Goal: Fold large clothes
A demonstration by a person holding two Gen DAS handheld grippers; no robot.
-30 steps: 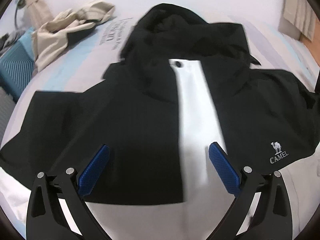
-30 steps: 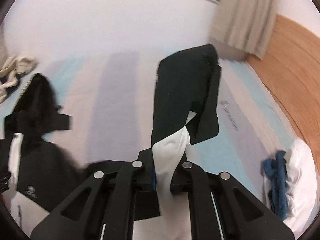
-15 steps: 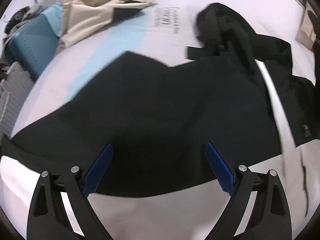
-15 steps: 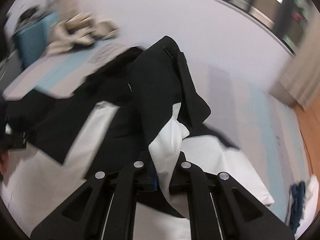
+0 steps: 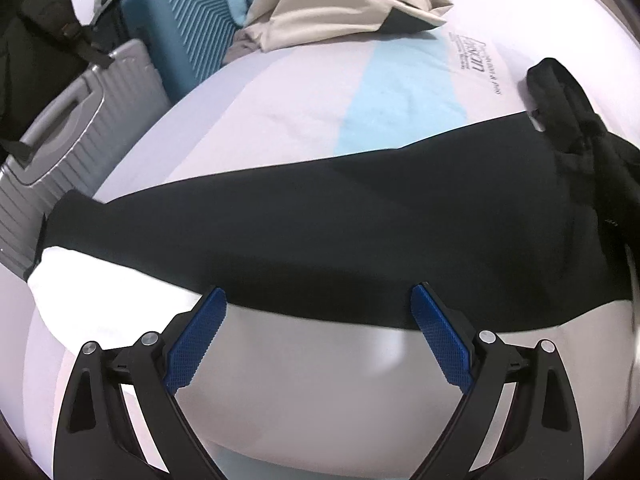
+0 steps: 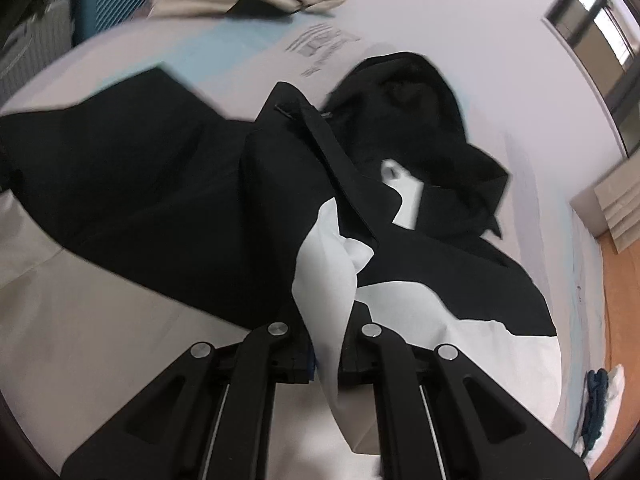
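Observation:
A black and white jacket (image 5: 360,232) lies spread on the bed (image 5: 304,96), its hood (image 5: 560,92) at the far right. My left gripper (image 5: 318,332) hovers open over the seam between the black and white panels, with nothing between its blue pads (image 5: 440,344). In the right wrist view the same jacket (image 6: 160,200) fills the middle, hood (image 6: 408,96) beyond. My right gripper (image 6: 326,352) is shut on a white and black sleeve (image 6: 328,280), which drapes up and over the jacket body.
A beige garment (image 5: 344,4) lies bunched at the far end of the bed. A teal suitcase (image 5: 180,28) and a grey suitcase (image 5: 64,136) stand beside the bed at the left. A blue cloth (image 6: 596,404) lies at the right edge, near the wooden floor (image 6: 624,300).
The left gripper has swept left along the jacket, so the suitcases came into view. The right gripper carried the sleeve from the bare bed side across over the jacket body.

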